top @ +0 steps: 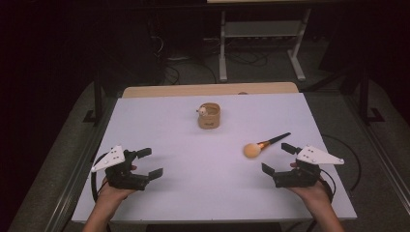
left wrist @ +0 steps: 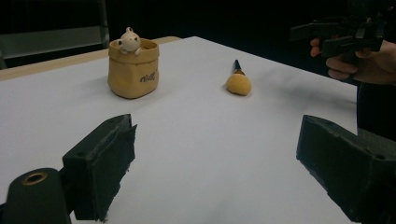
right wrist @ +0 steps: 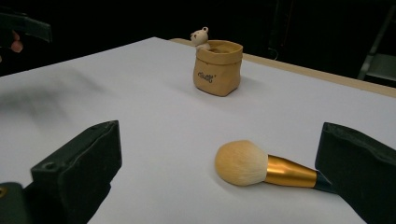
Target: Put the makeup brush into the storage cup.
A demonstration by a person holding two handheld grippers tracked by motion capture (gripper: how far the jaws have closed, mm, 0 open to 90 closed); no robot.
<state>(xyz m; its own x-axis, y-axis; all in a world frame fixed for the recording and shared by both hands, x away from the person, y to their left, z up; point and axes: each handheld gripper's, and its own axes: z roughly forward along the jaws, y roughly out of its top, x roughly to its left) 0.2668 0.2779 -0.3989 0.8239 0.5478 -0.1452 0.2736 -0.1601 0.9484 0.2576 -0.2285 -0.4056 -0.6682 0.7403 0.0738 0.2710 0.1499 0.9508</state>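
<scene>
Makeup brush with fluffy round yellow-tan head, gold metal ferrule, black handle [right wrist: 261, 167] lies flat on white table [top: 193, 169], right-front area, just ahead of right gripper [top: 280, 158]; jaws wide, nothing between. Left gripper [top: 147, 163] wide too, holding nothing. Small tan paper-bag-style pouch with bear figure on rim [top: 209, 115] stands mid-table, well apart.

**A darkened lab set up for recording**

A white surface [top: 159, 125] stands alone under a light on a grey carpeted floor [top: 58, 159], the room around it dark. Past its far edge, cables [top: 179, 67] trail over the floor beside the white metal legs [top: 223, 48] of another bench.
</scene>
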